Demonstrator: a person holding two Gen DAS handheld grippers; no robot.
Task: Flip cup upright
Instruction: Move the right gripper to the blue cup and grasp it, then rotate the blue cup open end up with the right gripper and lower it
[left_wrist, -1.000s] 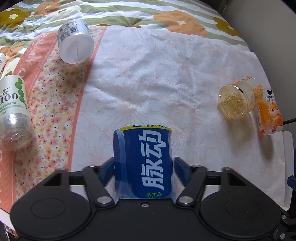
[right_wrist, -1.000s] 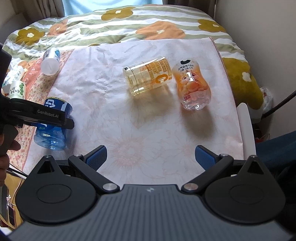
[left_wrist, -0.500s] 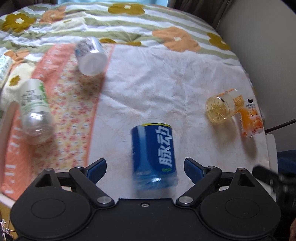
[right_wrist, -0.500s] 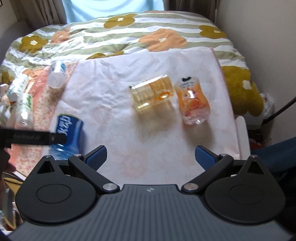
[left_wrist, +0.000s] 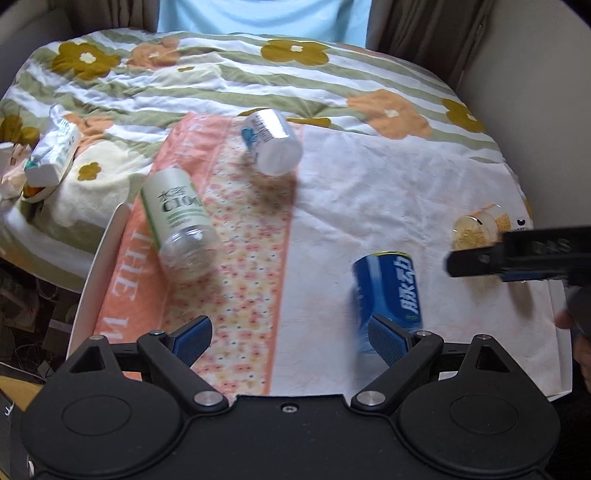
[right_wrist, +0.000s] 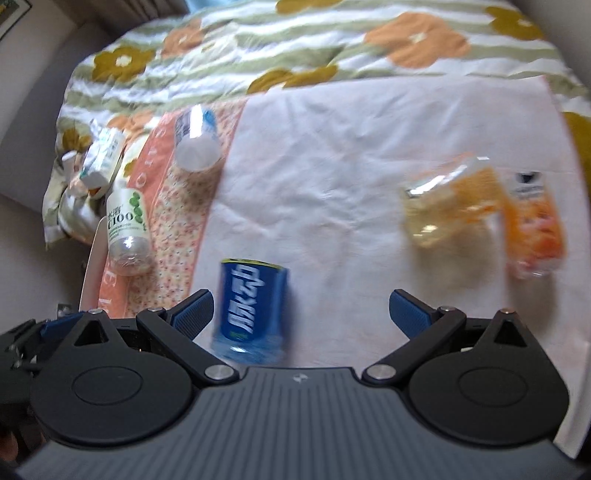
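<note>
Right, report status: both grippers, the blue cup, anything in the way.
Left gripper open, empty. Right gripper open, empty. Blue cup standing on the white cloth, nothing gripping it. Other bottles lie off to the sides, none in the way.

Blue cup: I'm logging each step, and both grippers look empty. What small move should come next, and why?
Probably move the open right gripper left and forward to straddle the blue cup. The cup sits free on the white cloth, near that gripper's left finger, while the open left gripper holds nothing.
</note>
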